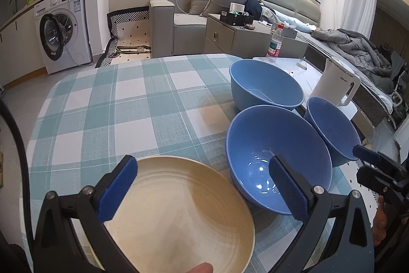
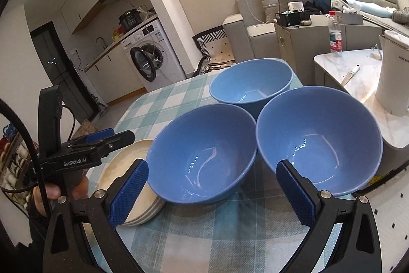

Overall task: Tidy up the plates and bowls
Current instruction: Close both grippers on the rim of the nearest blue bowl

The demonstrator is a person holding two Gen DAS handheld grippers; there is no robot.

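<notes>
Right wrist view gives us three blue bowls clustered toward the table's [image 2: 194,234] right edge: the far bowl [image 2: 251,81] behind, the middle bowl [image 2: 204,152] and the right bowl [image 2: 319,140] rim to rim up front. They look like glossy ceramic, so I'd judge them weighty, stiff, slick and chippable; the rim wall is where to pinch. Next down, the cream plates [image 2: 143,206], stacked at the near edge just left of the middle bowl, offer only a thin lip. Right gripper [image 2: 213,193] hangs spread wide, empty, and left gripper [image 1: 204,188] likewise gapes over the plates.
</notes>
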